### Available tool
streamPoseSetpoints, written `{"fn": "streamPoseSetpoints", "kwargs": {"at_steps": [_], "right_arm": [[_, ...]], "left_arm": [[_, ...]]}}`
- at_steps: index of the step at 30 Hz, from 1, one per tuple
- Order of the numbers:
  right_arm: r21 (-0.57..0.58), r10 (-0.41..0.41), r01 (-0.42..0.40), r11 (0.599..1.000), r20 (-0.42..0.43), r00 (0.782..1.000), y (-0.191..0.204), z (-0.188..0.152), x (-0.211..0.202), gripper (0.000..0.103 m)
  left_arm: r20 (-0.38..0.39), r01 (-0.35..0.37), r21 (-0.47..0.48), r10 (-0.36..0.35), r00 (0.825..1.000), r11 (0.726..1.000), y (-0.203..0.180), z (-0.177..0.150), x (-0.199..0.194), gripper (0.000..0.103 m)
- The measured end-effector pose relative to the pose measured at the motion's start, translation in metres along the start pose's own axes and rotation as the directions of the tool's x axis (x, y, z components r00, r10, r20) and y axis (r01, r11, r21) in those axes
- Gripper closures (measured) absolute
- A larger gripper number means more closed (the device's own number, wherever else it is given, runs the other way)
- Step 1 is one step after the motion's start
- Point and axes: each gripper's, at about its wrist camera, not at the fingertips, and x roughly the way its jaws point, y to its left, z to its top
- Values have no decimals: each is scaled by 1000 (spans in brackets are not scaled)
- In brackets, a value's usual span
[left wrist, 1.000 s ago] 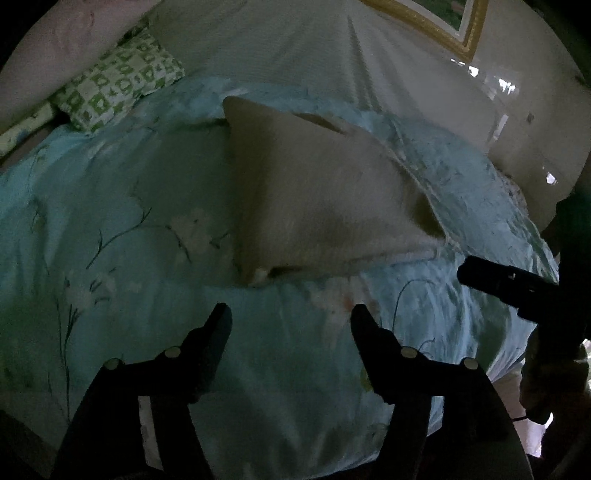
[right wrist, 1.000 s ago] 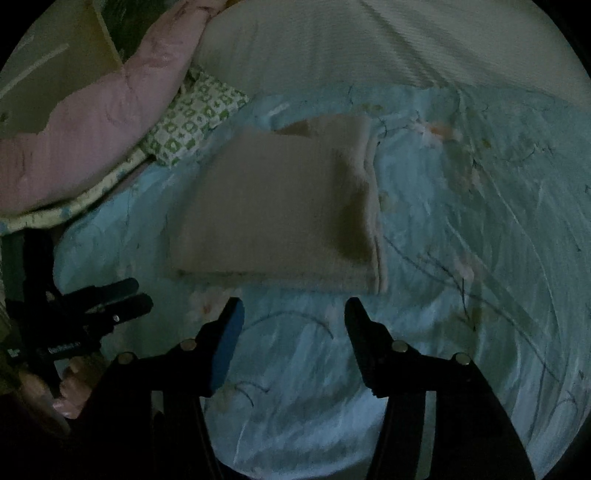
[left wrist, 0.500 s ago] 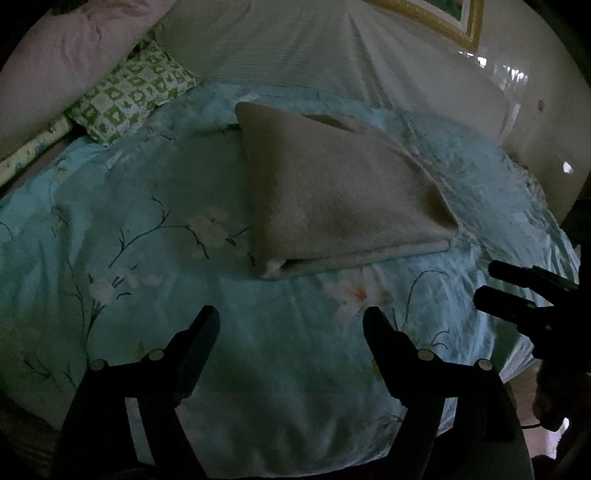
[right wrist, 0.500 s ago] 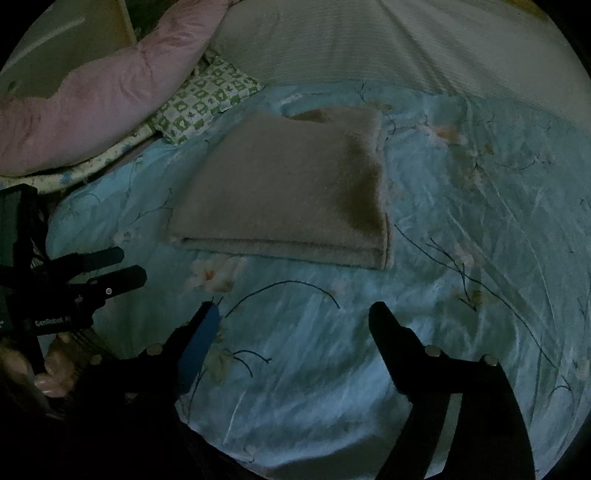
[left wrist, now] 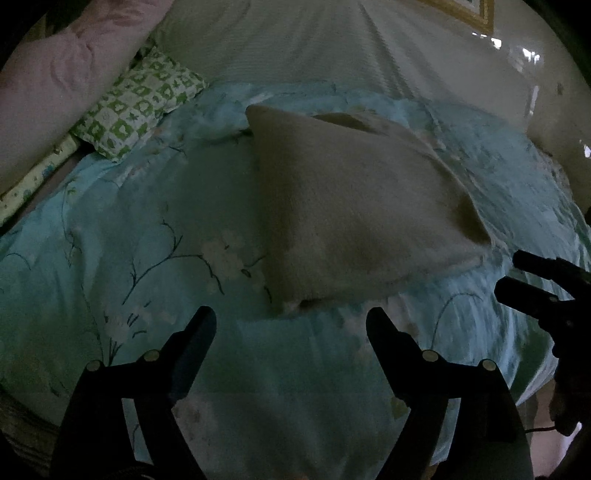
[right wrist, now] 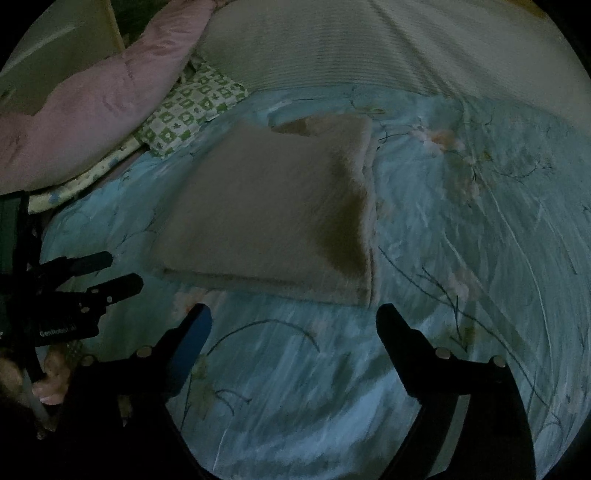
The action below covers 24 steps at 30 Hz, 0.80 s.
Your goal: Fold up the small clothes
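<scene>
A beige fleece garment (left wrist: 354,214) lies folded flat in a rough square on the light blue floral bedspread (left wrist: 147,258); it also shows in the right wrist view (right wrist: 273,218). My left gripper (left wrist: 291,321) is open and empty, just short of the garment's near left corner. My right gripper (right wrist: 291,317) is open and empty, just short of the near folded edge. Each gripper shows in the other's view: the right one (left wrist: 532,277) at the right edge, the left one (right wrist: 103,277) at the left edge. Neither touches the garment.
A green-and-white checked pillow (left wrist: 136,107) and a pink quilt (left wrist: 55,85) lie at the far left. A white striped sheet (left wrist: 314,44) covers the far side of the bed. A framed picture (left wrist: 469,11) hangs on the wall beyond.
Both grippers have opened wider over the last second. Both moved back a little and then forward again toward the garment's near edge. The garment has not moved.
</scene>
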Motion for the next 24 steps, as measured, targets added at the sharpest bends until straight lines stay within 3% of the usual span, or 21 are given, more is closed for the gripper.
{"fn": "streamPoseSetpoints", "kwargs": {"at_steps": [7, 24], "right_arm": [[4, -3, 3, 1000, -5, 1000, -4, 10, 10, 9], [4, 14, -14, 1000, -24, 1000, -4, 24, 27, 5]], "left_arm": [[-10, -49, 2, 49, 999, 999, -2, 11, 10, 18], [-38, -55, -8, 55, 998, 998, -5, 21, 27, 14]]}}
